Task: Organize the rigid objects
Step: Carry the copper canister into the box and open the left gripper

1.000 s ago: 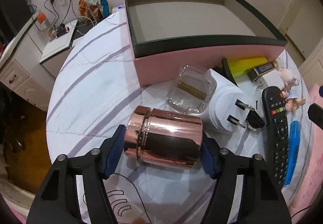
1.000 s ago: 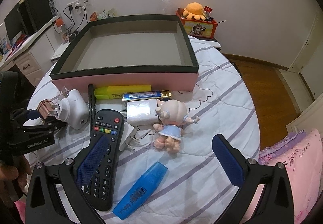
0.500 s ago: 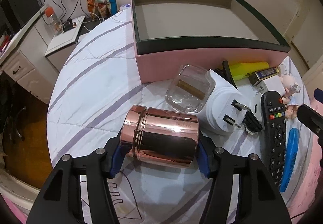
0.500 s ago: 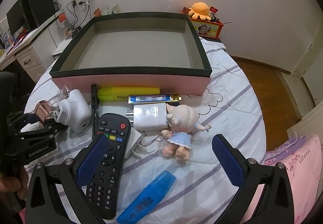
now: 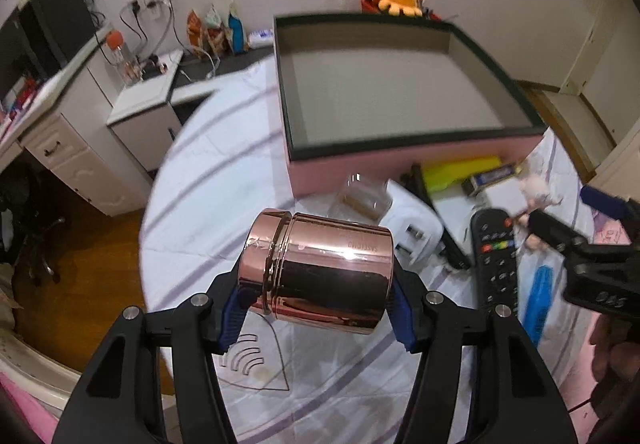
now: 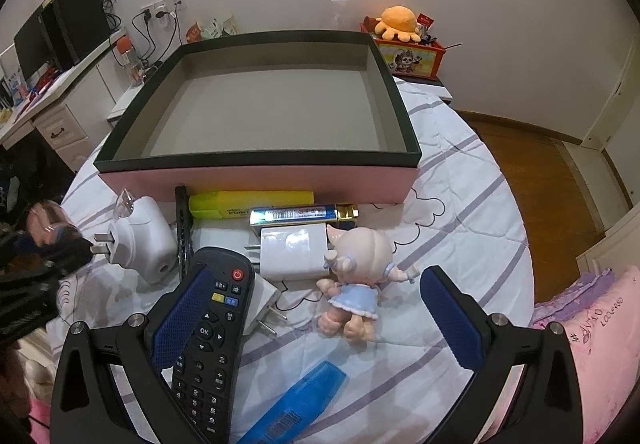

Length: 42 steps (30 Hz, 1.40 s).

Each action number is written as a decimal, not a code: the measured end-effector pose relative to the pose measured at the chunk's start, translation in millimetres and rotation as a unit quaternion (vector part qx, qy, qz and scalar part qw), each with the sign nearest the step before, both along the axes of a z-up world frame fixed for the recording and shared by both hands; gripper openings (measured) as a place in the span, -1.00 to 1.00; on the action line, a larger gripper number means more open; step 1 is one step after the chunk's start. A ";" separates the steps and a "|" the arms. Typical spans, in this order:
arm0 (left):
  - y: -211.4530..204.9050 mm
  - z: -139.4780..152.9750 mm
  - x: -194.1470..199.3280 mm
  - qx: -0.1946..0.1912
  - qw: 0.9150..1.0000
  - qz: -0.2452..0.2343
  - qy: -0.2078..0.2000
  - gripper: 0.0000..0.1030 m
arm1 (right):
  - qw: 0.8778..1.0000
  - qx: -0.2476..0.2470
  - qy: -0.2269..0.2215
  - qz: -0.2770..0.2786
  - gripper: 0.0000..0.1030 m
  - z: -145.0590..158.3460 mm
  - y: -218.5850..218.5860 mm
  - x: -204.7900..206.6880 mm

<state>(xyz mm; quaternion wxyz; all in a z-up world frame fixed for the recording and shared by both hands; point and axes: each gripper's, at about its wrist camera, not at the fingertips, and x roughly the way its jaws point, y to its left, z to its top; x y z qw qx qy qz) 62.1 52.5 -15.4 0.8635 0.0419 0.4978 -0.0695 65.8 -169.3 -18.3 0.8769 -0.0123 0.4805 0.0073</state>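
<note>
1. the left tongs (image 5: 316, 308) grip a copper tin (image 5: 320, 271) lying on its side, lifted above the worktop (image 5: 200, 212), lid end to the left
2. the right tongs (image 6: 316, 316) are spread wide with nothing between the pads, hovering over the remote (image 6: 208, 348) and the doll (image 6: 356, 280)
3. the box (image 6: 256, 180) stands behind, a yellow marker (image 6: 248, 200) and a battery (image 6: 296, 215) just beside its pink front wall
</note>
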 end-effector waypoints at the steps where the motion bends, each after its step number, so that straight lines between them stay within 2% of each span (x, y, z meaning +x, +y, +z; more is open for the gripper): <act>1: 0.4 5.9 0.1 0.001 1.000 0.001 -0.004 0.16 | 1.000 0.001 -0.001 0.000 1.00 0.2 -1.0 0.6; 9: -15.2 34.5 26.8 -0.004 1.000 -0.007 -0.026 0.16 | 1.000 0.008 -0.012 -0.011 1.00 4.9 -11.2 6.2; 16: -47.6 47.1 82.7 -0.010 0.999 -0.027 -0.041 0.16 | 1.000 0.009 -0.011 -0.022 1.00 3.9 -23.8 15.8; 19: -60.4 35.4 108.6 -0.008 0.999 -0.032 -0.028 0.16 | 1.000 0.010 -0.008 -0.025 1.00 2.2 -26.4 20.8; 25: -74.0 -6.5 147.5 0.007 0.999 -0.031 0.020 0.16 | 1.000 0.011 -0.001 -0.027 1.00 -3.1 -32.6 28.1; 35: -78.8 -46.0 164.9 0.041 0.996 -0.025 0.077 0.18 | 0.999 0.011 0.003 -0.031 1.00 -5.7 -38.3 34.0; 37: -78.6 -48.3 164.8 0.044 0.995 -0.024 0.082 0.28 | 0.999 0.010 0.003 -0.030 1.00 -5.3 -38.2 33.2; 39: -78.1 -45.6 163.7 0.044 0.996 -0.025 0.078 0.66 | 0.999 0.009 0.001 -0.031 1.00 -3.7 -38.4 31.9; 42: -75.5 -32.2 157.8 0.040 0.998 -0.022 0.054 0.77 | 0.999 0.008 -0.004 -0.032 1.00 0.0 -39.1 28.3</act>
